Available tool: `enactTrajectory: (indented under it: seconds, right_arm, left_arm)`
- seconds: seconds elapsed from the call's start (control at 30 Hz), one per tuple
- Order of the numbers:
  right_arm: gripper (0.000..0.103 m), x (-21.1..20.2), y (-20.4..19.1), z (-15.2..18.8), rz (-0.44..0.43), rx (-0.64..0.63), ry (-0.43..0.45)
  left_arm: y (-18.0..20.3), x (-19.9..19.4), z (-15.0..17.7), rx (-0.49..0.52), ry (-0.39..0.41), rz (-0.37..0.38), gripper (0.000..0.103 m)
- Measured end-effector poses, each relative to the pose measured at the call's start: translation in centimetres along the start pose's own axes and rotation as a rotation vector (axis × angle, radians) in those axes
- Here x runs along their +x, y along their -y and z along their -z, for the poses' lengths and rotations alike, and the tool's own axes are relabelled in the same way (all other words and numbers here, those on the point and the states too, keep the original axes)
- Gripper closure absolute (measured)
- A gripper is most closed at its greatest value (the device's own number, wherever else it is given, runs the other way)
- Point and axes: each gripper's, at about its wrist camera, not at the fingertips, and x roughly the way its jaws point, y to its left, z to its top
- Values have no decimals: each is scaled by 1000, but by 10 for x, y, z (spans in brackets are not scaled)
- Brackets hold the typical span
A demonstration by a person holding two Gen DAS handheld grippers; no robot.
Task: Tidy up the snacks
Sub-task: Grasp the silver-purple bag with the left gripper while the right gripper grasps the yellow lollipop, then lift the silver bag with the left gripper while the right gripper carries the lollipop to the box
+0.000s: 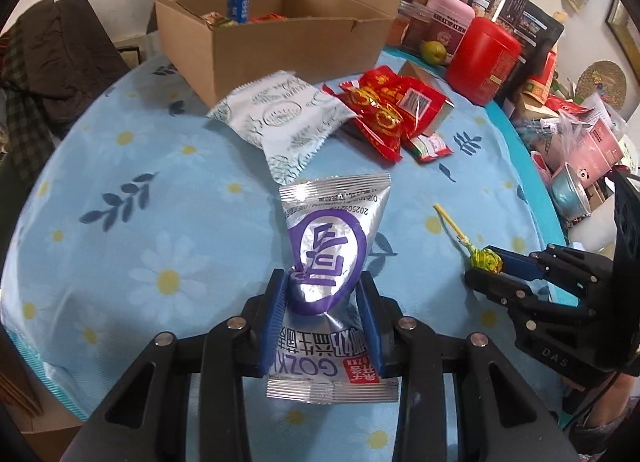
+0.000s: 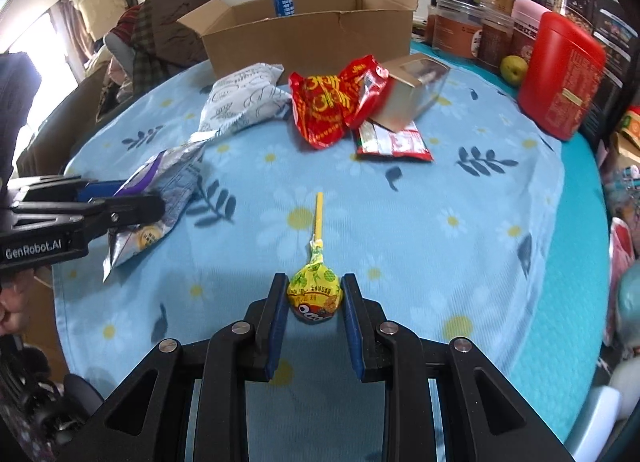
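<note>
My left gripper [image 1: 322,282] is shut on a silver and purple snack packet [image 1: 332,238], pinching its middle; the packet also shows in the right wrist view [image 2: 160,190]. My right gripper [image 2: 315,282] is shut on the yellow head of a lollipop [image 2: 315,294], its yellow stick pointing away over the table; the lollipop also shows in the left wrist view [image 1: 486,260]. An open cardboard box [image 1: 276,34] stands at the far side with snacks and a blue carton inside. A white packet [image 1: 284,110] and red packets [image 1: 384,110] lie in front of it.
The round table has a blue flowered cloth [image 1: 140,190]. A small card box [image 2: 416,90] lies by the red packets. A red canister [image 1: 484,58], a green fruit [image 1: 433,51] and several jars and bags crowd the far right edge. Clothes [image 1: 48,74] are piled at left.
</note>
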Motion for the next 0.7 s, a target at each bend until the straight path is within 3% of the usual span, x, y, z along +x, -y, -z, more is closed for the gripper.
enactTrajectory:
  seconds: [0.13,0.23,0.33,0.47,0.53,0.57,0.7]
  right_arm:
    - [76,0,2,0,-4,8,2]
    - [73,2,0,-1,8,-6,10]
    - [61,4,-5,-2,8,-25,12]
    - [60,6,-11,-2,37,-53,19]
    - [63,7,-13,-1,52,-58,24]
    - [78,6,-13,0,63,-62,30]
    - [78,5,-11,-1,58,-36,31]
  left_arm:
    - [-3,13,-2,-26,-42,17,62]
    - [1,13,-4,-1,-16,-7,59]
    - [9,17,-8,49,-13,-52,57]
    - [8,19,-9,44,18,-63,57]
    - [5,18,-9,37,25,-62,59]
    - [5,18,-10,46,26,-77,65]
    - [-1,17,-14,6,8,-39,67]
